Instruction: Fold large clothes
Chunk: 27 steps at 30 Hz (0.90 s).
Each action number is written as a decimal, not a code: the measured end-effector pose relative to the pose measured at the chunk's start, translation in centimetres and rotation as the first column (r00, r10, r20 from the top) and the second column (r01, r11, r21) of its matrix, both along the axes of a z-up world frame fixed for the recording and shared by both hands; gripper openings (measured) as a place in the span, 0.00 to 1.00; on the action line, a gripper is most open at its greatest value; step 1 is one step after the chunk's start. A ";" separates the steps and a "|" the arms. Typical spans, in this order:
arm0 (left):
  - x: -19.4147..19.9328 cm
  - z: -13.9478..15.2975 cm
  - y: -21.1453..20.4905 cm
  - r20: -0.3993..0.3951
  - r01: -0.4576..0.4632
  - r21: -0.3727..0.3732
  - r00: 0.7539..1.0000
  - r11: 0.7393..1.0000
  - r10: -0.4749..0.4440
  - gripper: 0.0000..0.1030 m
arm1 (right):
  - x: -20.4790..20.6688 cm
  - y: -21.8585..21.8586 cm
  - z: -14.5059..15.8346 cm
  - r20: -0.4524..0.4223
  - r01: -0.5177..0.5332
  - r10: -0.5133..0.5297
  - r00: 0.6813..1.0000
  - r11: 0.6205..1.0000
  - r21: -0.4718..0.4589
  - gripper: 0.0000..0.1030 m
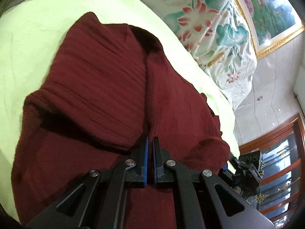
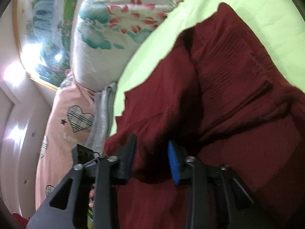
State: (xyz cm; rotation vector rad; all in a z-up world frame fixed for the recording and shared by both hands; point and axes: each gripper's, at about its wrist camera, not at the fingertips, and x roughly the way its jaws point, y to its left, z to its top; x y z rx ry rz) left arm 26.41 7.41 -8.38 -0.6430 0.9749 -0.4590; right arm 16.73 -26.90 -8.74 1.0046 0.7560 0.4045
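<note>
A large dark-red ribbed knit garment [image 1: 99, 87] lies bunched and partly folded on a bed covered with a pale lime-green sheet [image 1: 38, 34], one thick fold running down its middle. The left hand-held gripper [image 1: 150, 143] sits low over the near part of the garment with its two blue-padded black fingers drawn almost together — a thin sliver of red fabric shows in the narrow slot between them, so it appears clamped on a ridge of the knit. The right hand-held gripper [image 2: 151, 156] has its jaws spread wide, a raised hump of the same garment [image 2: 219, 99] lying between the blue pads [image 2: 173, 164] without being pinched. In the left wrist view the other gripper's black body shows at the right edge, just beside the garment's rounded lower corner. Beyond the sheet a white quilt printed with pink and teal lotus flowers [image 1: 213, 30] is heaped against the wall, under a gold-framed landscape painting [image 1: 270, 9]. A pink cover with plaid hearts [image 2: 76, 118] lies beside the sheet's edge — near a wooden-framed glass door [image 1: 282, 152].
</note>
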 end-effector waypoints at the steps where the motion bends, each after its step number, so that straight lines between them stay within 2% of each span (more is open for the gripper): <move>1: -0.1 0.1 -0.1 0.005 0.009 0.001 1.000 1.000 -0.009 0.02 | -0.1 -0.3 0.0 0.013 0.011 -0.011 1.000 1.000 0.009 0.41; 4: -0.3 1.1 -1.0 0.024 0.060 0.022 0.998 0.998 -0.060 0.04 | -0.4 -1.3 -0.2 -0.002 0.064 -0.064 0.998 0.998 0.008 0.46; 6: -0.1 1.5 -1.7 0.027 0.083 0.049 0.996 0.995 -0.084 0.18 | -0.5 -1.9 -0.5 -0.014 0.099 -0.098 0.995 0.995 0.021 0.46; 7: 0.0 1.6 -2.1 0.024 0.094 0.061 0.995 0.994 -0.095 0.31 | -0.6 -2.2 -0.4 -0.010 0.112 -0.112 0.994 0.993 0.021 0.46; 8: 0.2 1.6 -2.5 0.018 0.103 0.070 0.994 0.992 -0.104 0.34 | -0.5 -2.2 -0.2 -0.008 0.120 -0.120 0.993 0.993 0.011 0.46; 10: 0.5 1.5 -3.4 0.009 0.126 0.090 0.992 0.988 -0.127 0.31 | -0.3 -2.3 0.2 0.002 0.129 -0.129 0.992 0.992 0.000 0.46; 11: 0.5 1.6 -4.1 0.016 0.148 0.112 0.989 0.983 -0.150 0.08 | -0.1 -2.3 0.3 0.005 0.127 -0.127 0.992 0.992 0.005 0.46; 14: 0.2 2.6 -5.1 0.072 0.144 0.178 0.985 0.973 -0.159 0.05 | 0.6 -2.1 0.4 -0.006 0.110 -0.110 0.994 0.994 0.005 0.47; 17: 0.4 3.6 -3.7 0.113 0.091 0.157 0.988 0.983 -0.109 0.04 | 0.9 -1.6 0.3 -0.007 0.082 -0.082 0.997 0.997 0.003 0.47; 20: 1.3 3.1 -2.8 0.092 0.058 0.165 0.993 0.985 -0.074 0.04 | 1.2 -0.7 -0.1 -0.025 0.037 -0.037 0.999 0.999 -0.019 0.47; 22: 1.5 2.7 -2.6 0.085 0.051 0.164 0.994 0.985 -0.066 0.04 | 1.3 0.1 -0.3 -0.034 -0.001 -0.001 0.999 0.999 -0.039 0.39; 23: 1.7 2.7 -2.6 0.084 0.050 0.162 0.994 0.986 -0.064 0.04 | 1.5 0.4 -0.2 -0.039 -0.013 0.011 0.999 0.999 -0.052 0.13; 24: 2.0 2.7 -2.7 0.085 0.048 0.162 0.994 0.986 -0.062 0.04 | 2.0 0.5 -0.1 -0.047 -0.028 0.025 0.999 0.998 -0.059 0.06; 27: 3.7 3.6 -2.8 0.096 0.030 0.170 0.994 0.985 -0.047 0.04 | 4.4 -0.2 2.0 -0.017 -0.001 -0.001 1.000 0.995 -0.102 0.06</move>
